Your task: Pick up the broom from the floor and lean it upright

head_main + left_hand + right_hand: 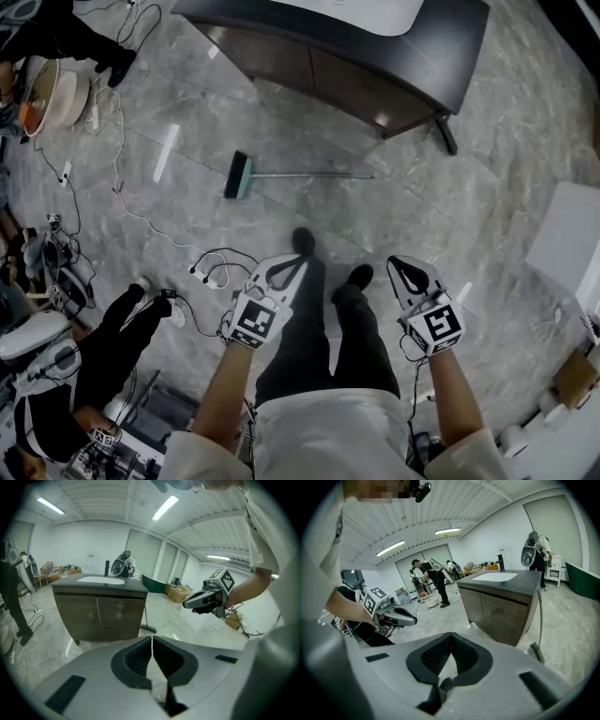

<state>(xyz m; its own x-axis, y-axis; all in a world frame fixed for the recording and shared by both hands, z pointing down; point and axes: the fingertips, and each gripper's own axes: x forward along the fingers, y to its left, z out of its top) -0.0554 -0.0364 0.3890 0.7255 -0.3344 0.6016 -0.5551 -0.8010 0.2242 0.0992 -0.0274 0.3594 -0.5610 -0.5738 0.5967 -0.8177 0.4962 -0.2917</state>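
we stand on the grey marbled floor (487,141), looking down past our black trousers (309,347) and shoes (302,240). the broom (300,175) lies flat on that floor ahead of our feet. its greenish head is to the left and its thin handle runs off to the right, stopping short of the leg of the dark cabinet (375,75). it is well apart from both tongs, and nothing touches it.

we hold the left tongs (294,262) in the air in front of our left leg, pointing forward and down. their jaws are pressed together, with only a thin slit between the black pads and nothing in them. the right tongs (397,263) hang about level with them on the other side of our shoes. their jaws also meet at the tips, with nothing in them.

in the left gripper view the broom's head shows on the floor just right of the cabinet's corner. in the right gripper view it lies low at the right, past the cabinet's side. a white basin (375,11) is sunk into the cabinet top. loose cables (141,216) trail across the floor to our left, near a person in black (103,356).
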